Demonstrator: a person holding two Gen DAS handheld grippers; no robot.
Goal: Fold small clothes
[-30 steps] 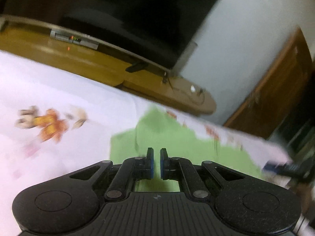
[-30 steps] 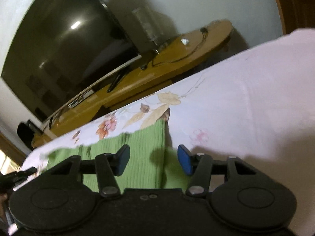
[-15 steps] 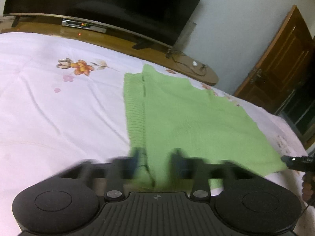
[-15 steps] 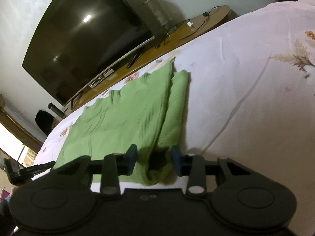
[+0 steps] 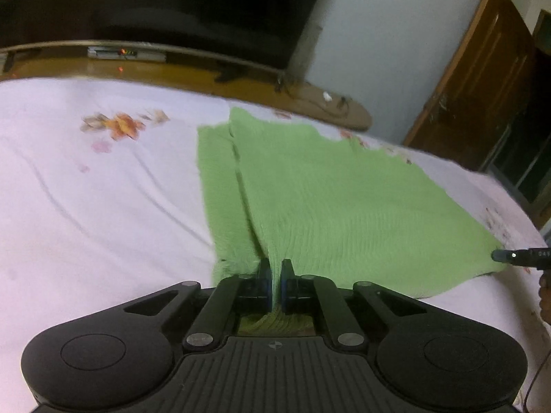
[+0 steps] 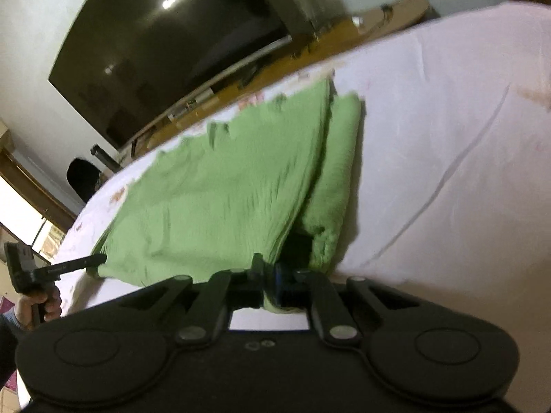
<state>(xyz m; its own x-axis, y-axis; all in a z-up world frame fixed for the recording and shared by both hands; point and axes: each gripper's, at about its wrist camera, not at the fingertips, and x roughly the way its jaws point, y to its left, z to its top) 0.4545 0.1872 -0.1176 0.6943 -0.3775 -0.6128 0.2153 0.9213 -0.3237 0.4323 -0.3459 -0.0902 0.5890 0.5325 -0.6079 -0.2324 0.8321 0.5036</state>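
While green knit garment (image 5: 344, 206) lies spread flat on white flowered bedsheet (image 5: 86, 213), both claws grip its near edge. Left gripper (image 5: 274, 272): clamped on near corner beside folded strip. Right gripper (image 6: 268, 272): pinched on opposite near corner. Dark TV (image 6: 165, 44) on wooden stand beyond bed.

item: light green ribbed knit garment (image 5: 344, 206) (image 6: 213, 199) | state: spread flat, one side strip folded over along its length | place: on bed with pale pink floral sheet (image 5: 86, 206), reaching toward far edge | near corners: pinched, slightly lifted
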